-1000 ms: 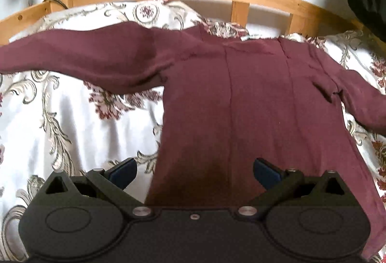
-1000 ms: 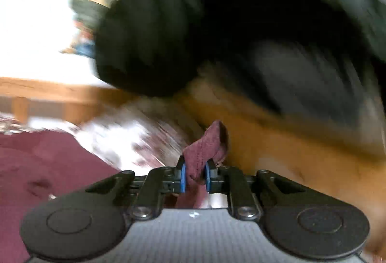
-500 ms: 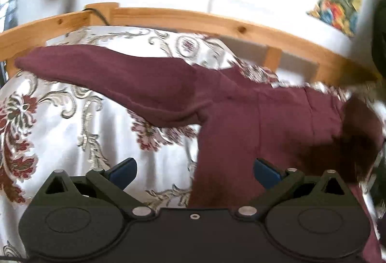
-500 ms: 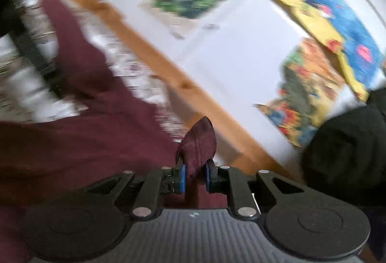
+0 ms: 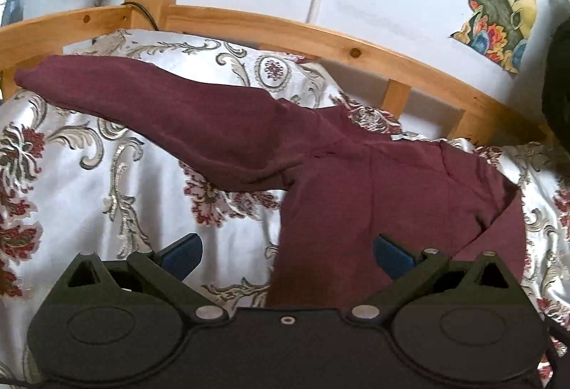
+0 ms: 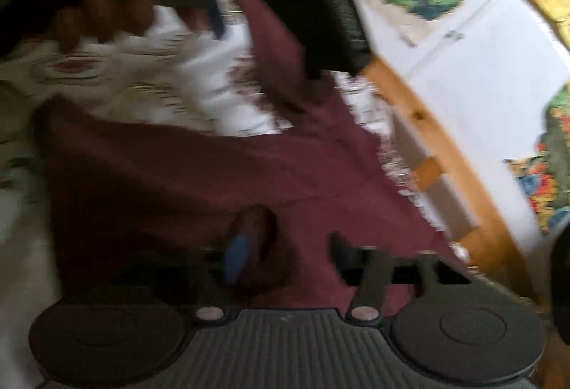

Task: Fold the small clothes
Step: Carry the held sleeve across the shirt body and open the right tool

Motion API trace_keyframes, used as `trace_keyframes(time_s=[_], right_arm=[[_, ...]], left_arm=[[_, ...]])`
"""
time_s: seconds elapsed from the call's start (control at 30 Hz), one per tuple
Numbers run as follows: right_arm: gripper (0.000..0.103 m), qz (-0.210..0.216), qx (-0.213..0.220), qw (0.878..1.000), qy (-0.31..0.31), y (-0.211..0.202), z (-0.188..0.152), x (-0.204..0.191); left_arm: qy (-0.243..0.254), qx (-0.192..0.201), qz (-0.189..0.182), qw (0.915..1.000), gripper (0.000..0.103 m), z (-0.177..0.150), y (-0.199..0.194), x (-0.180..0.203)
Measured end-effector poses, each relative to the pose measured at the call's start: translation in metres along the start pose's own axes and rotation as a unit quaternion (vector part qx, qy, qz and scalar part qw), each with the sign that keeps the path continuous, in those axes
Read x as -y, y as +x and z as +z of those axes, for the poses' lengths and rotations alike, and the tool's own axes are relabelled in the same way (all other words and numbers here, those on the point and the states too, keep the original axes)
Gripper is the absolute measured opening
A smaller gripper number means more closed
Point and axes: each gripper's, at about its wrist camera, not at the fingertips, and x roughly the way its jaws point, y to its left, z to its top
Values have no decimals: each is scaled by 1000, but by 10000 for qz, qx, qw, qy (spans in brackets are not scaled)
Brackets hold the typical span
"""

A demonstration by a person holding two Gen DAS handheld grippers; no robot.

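On floral bedspread [image 5: 89, 196], by wooden rail [image 5: 356, 46], maroon shirt [image 5: 356, 182] lies

right gripper [image 6: 285, 253]: jaws now apart; pinched a cuff half a second ago
right sleeve [image 5: 498, 207]: now folded across the shirt body, toward 9 o'clock

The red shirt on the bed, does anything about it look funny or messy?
A bit lopsided. The red shirt lies on the flowery bedspread with one sleeve stretched far out toward the wooden bed rail, while the other side is already folded over the body. No tears or stains show.
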Motion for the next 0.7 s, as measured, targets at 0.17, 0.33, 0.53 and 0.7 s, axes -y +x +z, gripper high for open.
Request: trace_keyframes(time_s=[0.17,0.33,0.53,0.7], right_arm=[[91,241,-138,9996,73,-29,-10,5],[98,-114,-455,9931,1078,-41,-34,47],[95,-797,-721,9486,2978,-20,-88,113],[70,-1130,-756,8930,4290,11,-140,167]], left_arm=[[-120,-231,-380,9989,102,-5,10,4],[194,-546,-724,9957,102,-18,29,22],[807,-1107,-501,9893,102,-41,52,40],[1144,-1460,-207,9824,102,-53,62,47]])
